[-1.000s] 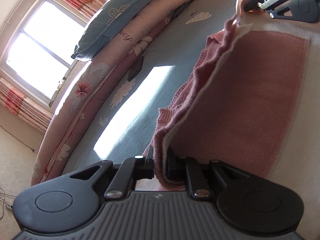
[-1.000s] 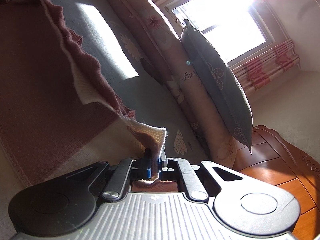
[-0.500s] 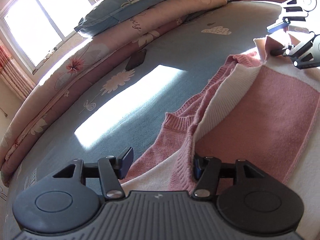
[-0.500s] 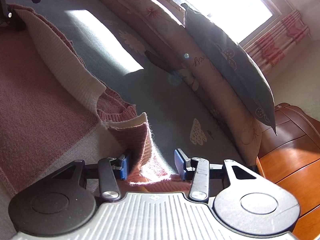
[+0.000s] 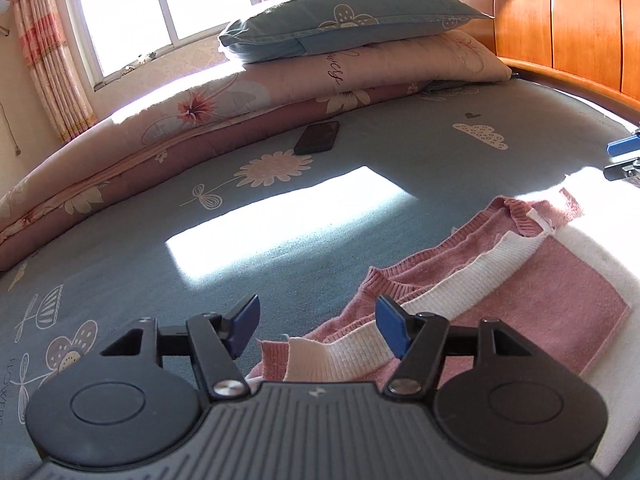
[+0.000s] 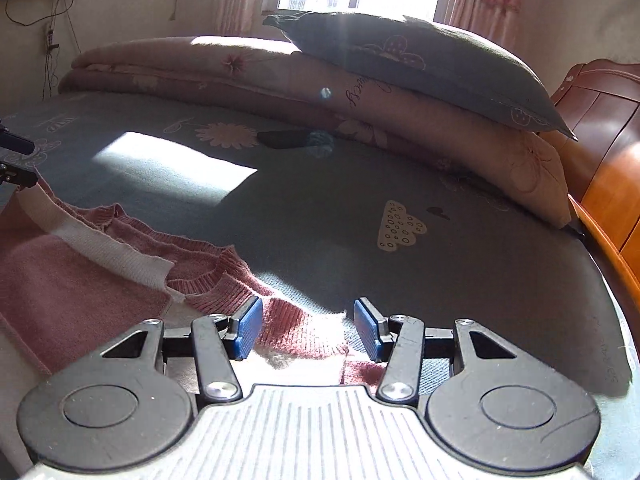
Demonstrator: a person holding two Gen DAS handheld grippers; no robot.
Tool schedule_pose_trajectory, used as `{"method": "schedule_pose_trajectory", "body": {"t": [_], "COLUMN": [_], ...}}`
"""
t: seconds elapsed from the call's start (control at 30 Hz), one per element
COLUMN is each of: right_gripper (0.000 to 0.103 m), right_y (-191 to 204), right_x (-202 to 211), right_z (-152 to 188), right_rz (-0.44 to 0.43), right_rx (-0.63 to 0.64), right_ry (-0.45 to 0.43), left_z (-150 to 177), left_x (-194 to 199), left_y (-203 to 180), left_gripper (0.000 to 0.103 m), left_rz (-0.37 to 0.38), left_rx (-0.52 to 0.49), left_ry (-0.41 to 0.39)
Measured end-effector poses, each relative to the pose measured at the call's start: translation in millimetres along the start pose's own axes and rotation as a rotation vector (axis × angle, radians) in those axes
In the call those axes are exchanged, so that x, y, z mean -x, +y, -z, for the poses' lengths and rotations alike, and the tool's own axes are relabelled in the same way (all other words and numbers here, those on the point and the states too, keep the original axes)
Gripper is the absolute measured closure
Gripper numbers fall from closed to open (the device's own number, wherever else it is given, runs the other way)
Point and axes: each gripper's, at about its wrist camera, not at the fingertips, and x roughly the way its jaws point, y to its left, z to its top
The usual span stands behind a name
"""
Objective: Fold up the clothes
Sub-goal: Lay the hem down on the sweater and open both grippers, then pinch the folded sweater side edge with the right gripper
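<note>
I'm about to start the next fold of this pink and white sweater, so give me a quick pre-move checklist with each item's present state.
1. Left gripper free of fabric: ok, jaws opening, pads clear.
2. Right gripper free: ok, jaws opening, cloth only below.
3. Sweater lying on the bed sheet: ok.
4. Folded edge smooth: not ok, rumpled at the collar.
5. Phone apart from sweater: ok.
6. Far sleeve position: cannot tell.

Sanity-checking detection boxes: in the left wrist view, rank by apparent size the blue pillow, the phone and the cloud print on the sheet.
1. Blue pillow, largest by far.
2. Phone and cloud print look about alike; no ranking between them.
</note>
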Motion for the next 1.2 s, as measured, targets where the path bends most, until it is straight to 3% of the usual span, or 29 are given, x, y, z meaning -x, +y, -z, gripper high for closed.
{"method": "schedule_pose_trajectory", "body": {"t": [0.2, 0.37, 0.43, 0.53, 0.67, 0.73, 0.97, 1.03, 1.2], "right_gripper": [0.049, 0.055, 0.059, 0.061, 0.066, 0.071, 0.072, 0.091, 0.095], "right_y": [-40.5, -50.9, -53.3, -56.6, -59.8, -62.3, -63.5, -63.3, -59.0], "right_x": [7.2, -2.6, -8.1, -14.1, -20.6, -22.1, -26.1, -26.0, -18.0], "right_z": [33.1, 59.4, 64.2, 68.6, 73.3, 75.6, 76.3, 76.4, 73.8], "right_rz": [-0.105, -0.160, -0.180, -0.206, -0.231, -0.254, -0.272, -0.265, -0.222], "right_rx": [-0.272, -0.410, -0.451, -0.500, -0.563, -0.599, -0.626, -0.620, -0.595], "right_ry": [0.049, 0.098, 0.103, 0.093, 0.075, 0.059, 0.062, 0.073, 0.064], "left_z": [29.1, 48.0, 50.4, 54.0, 65.7, 70.6, 81.4, 81.9, 78.1], "left_x": [10.4, 21.8, 25.9, 25.9, 16.6, 10.0, -6.7, -7.6, -3.5], "left_y": [13.6, 18.6, 33.7, 70.1, 94.2, 88.5, 65.9, 61.9, 57.1], "left_gripper": [0.037, 0.037, 0.037, 0.039, 0.041, 0.041, 0.041, 0.041, 0.041], "left_rz": [0.059, 0.028, 0.021, 0.089, 0.254, 0.254, 0.257, 0.249, 0.247], "left_rx": [0.129, 0.178, 0.241, 0.421, 0.597, 0.592, 0.537, 0.519, 0.492], "left_ry": [0.043, 0.045, 0.046, 0.062, 0.086, 0.111, 0.163, 0.167, 0.168]}}
